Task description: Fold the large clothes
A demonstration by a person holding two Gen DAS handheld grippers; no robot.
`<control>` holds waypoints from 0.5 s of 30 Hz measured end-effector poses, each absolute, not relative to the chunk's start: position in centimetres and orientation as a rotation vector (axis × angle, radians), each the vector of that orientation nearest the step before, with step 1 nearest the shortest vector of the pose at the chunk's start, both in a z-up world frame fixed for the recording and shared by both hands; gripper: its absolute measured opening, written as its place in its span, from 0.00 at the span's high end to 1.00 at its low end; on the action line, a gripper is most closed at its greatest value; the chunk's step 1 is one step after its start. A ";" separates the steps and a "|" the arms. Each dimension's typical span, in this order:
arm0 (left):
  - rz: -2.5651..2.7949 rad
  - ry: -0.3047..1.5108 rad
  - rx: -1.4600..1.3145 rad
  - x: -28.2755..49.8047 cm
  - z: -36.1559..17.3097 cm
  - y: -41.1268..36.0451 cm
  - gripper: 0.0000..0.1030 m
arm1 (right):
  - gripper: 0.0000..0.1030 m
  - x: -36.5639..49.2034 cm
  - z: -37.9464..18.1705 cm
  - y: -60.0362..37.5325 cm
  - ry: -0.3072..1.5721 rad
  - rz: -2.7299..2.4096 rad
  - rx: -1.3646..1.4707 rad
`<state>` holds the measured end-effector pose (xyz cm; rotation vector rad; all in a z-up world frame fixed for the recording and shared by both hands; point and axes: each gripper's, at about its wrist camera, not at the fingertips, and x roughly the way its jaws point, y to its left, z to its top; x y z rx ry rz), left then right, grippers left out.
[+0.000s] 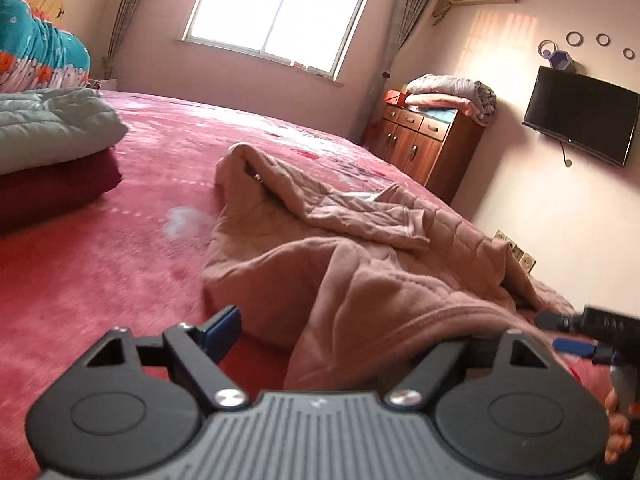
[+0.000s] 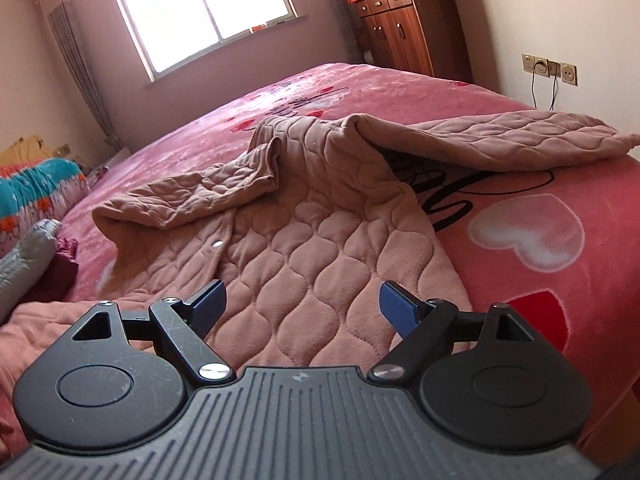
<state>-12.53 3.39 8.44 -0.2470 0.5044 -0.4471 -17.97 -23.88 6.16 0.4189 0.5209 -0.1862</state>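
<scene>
Step in hand: approach for first grasp. Quilted pink garment [image 2: 312,216] lay crumpled on bed [image 2: 560,280]. Right gripper [image 2: 302,306] spread wide, empty, over hem. Left gripper [image 1: 352,336] spread, hem fabric between jaws, unpinched. Next: clamp both on hem, pull flat.

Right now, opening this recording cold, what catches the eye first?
A crumpled, quilted dusty-pink garment sprawls unfolded across the middle of the pink bedspread, one sleeve flung toward the right edge. The right gripper hovers open at its near hem; cloth drapes over the left gripper on its right side. Behind, a bright window and a folded grey quilt at the left.
</scene>
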 end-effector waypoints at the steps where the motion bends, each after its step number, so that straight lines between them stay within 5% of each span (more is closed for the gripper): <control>1: -0.454 0.500 -0.250 -12.2 8.5 3.1 0.24 | 0.00 -17.8 6.1 -24.0 0.523 -0.190 0.421; 4: -0.446 0.518 -0.224 -10.9 8.6 1.7 0.45 | 0.00 -17.6 5.9 -24.6 0.521 -0.208 0.433; 6: -0.417 0.553 -0.205 -10.2 8.7 1.0 0.74 | 0.00 -17.5 5.8 -25.0 0.523 -0.219 0.447; 8: -0.376 0.594 -0.187 -10.0 8.9 0.8 0.88 | 0.00 -17.5 5.6 -25.4 0.523 -0.228 0.462; 15: -0.344 0.642 -0.187 -11.6 12.7 3.0 0.98 | 0.00 -18.0 5.6 -26.2 0.509 -0.250 0.512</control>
